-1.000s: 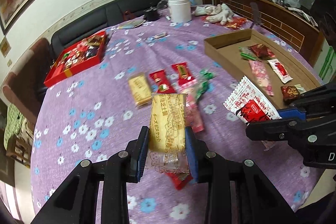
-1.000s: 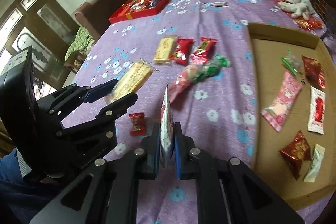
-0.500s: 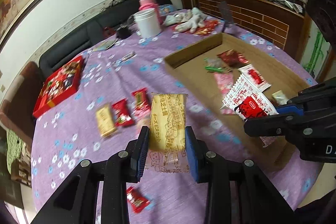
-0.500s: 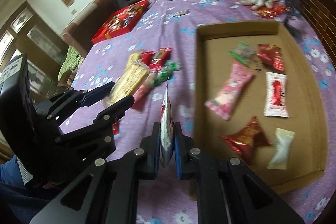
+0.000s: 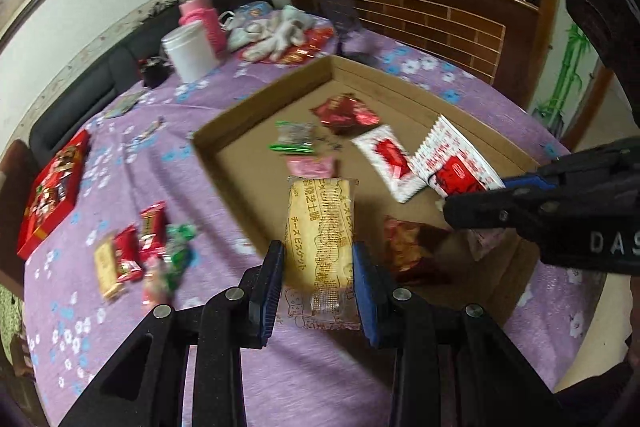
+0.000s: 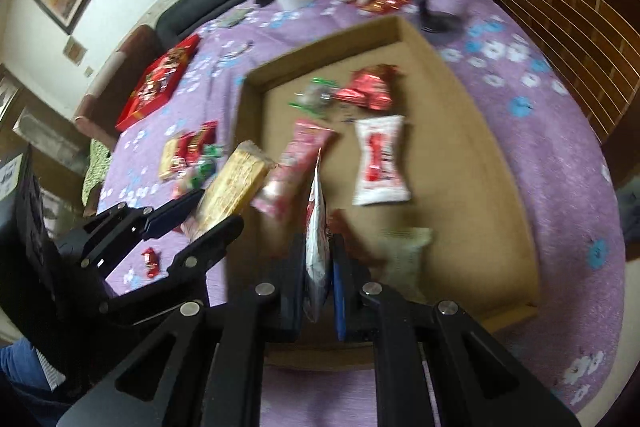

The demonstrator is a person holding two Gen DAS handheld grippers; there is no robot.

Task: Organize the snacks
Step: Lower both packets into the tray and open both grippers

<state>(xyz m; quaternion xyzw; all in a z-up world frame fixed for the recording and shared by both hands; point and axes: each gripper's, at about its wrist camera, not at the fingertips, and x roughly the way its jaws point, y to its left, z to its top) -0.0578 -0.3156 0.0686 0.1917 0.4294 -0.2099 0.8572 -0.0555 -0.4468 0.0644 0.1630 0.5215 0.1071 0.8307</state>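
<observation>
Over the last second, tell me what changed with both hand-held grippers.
Both carried their snacks from above the purple tablecloth to over the cardboard tray. Unchanged: left hand-held gripper grips the yellow biscuit pack, right hand-held gripper the red-and-white packet.

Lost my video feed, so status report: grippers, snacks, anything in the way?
Left gripper shut on yellow biscuit pack. Right gripper shut on white-red packet. Both above the cardboard tray. Nothing blocking.

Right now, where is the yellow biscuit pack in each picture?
Left wrist: yellow biscuit pack at bottom centre, in the left hand-held gripper.
Right wrist: left of centre, in that gripper.
Shared landmark: cardboard tray.
</observation>
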